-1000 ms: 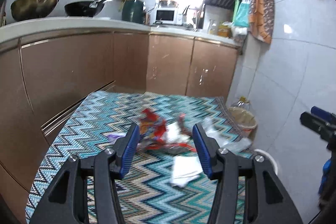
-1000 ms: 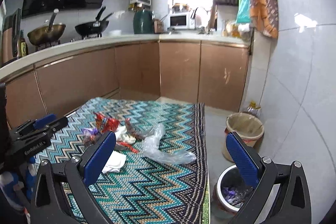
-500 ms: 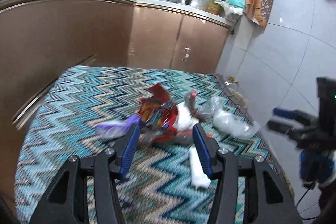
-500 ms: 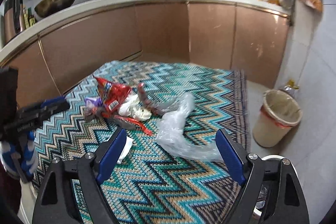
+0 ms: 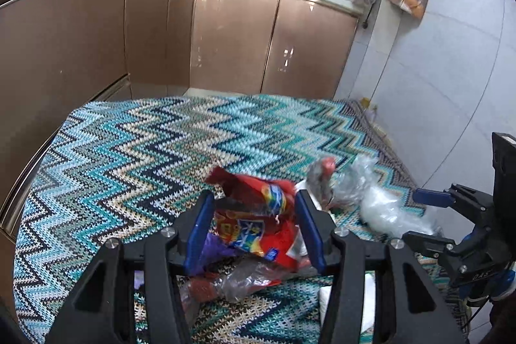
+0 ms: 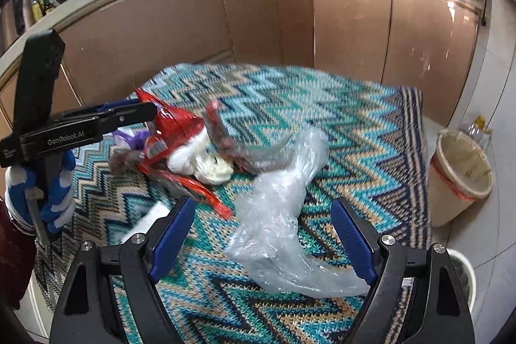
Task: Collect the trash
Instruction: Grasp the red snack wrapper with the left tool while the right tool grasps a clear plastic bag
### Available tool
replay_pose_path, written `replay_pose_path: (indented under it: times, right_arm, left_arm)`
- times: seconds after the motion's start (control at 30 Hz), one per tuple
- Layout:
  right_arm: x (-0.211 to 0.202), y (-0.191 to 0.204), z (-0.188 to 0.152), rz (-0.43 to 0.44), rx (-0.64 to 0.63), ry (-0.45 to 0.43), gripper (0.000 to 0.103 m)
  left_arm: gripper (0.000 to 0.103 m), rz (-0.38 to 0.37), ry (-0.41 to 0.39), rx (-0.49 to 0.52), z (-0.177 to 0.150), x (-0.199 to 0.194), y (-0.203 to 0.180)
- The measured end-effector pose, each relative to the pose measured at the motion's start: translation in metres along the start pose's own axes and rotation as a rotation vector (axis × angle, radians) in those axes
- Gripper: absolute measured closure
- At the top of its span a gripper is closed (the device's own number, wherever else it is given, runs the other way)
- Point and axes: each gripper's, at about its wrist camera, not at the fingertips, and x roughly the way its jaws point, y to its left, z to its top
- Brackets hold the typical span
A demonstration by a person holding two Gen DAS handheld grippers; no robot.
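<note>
A pile of trash lies on the zigzag cloth (image 5: 135, 157). A red snack wrapper (image 5: 258, 224) sits between the open blue pads of my left gripper (image 5: 253, 231), not squeezed. It also shows in the right wrist view (image 6: 174, 124). A purple scrap (image 6: 132, 137), white tissue (image 6: 206, 165) and a grey wrapper (image 6: 225, 137) lie beside it. A clear plastic bag (image 6: 277, 215) lies between the wide-open fingers of my right gripper (image 6: 262, 234). A white paper (image 6: 148, 221) lies near its left finger.
A beige bin (image 6: 458, 176) with a red-edged liner stands on the floor right of the table. A second white bin (image 6: 461, 270) is at the lower right. Brown cabinets (image 5: 225, 37) run behind, a tiled wall (image 5: 435, 70) to the right.
Both grippers have moved forward and down toward the trash. The left now straddles the red wrapper; the right now straddles the clear bag.
</note>
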Motion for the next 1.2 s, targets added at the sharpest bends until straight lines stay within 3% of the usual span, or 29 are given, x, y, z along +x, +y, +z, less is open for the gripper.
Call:
replay_pose_path:
  times: [0.03,0.1,0.13,0.2,0.23,0.3,0.53,0.93,1.2]
  right_arm:
    - [0.004,-0.002,-0.002,0.011,0.010,0.014,0.029]
    - [0.011,-0.006,-0.005,0.026,0.035,0.041,0.054]
    - [0.014,-0.008,-0.007,0.028,0.043,0.050,0.059]
    - [0.015,-0.012,-0.010,0.042,0.059,0.061,0.075]
    - [0.015,-0.013,-0.011,0.048,0.065,0.061,0.078]
    - [0.013,-0.015,-0.012,0.052,0.073,0.055,0.089]
    - [-0.007,-0.019,-0.015,0.062,0.098,0.010,0.095]
    - [-0.060,-0.010,-0.007,0.069,0.091,-0.114,0.095]
    - [-0.100,-0.017,-0.014,0.061,0.105,-0.185,0.096]
  left_arm:
    - [0.069,-0.005,0.008,0.000,-0.001,0.002,0.000]
    - [0.081,-0.010,0.016,-0.002,-0.001,0.004,0.000]
    - [0.087,-0.010,0.017,-0.001,-0.001,0.004,-0.001]
    - [0.091,-0.006,0.021,-0.004,0.000,0.004,0.000]
    - [0.098,-0.004,0.023,-0.005,0.000,0.005,0.000]
    - [0.100,0.003,0.022,-0.006,0.000,0.005,0.001]
    - [0.103,0.003,-0.022,-0.004,-0.002,-0.014,-0.003]
    - [0.103,0.025,-0.123,0.000,0.009,-0.071,-0.011]
    - [0.103,0.005,-0.152,0.034,0.017,-0.095,-0.041]
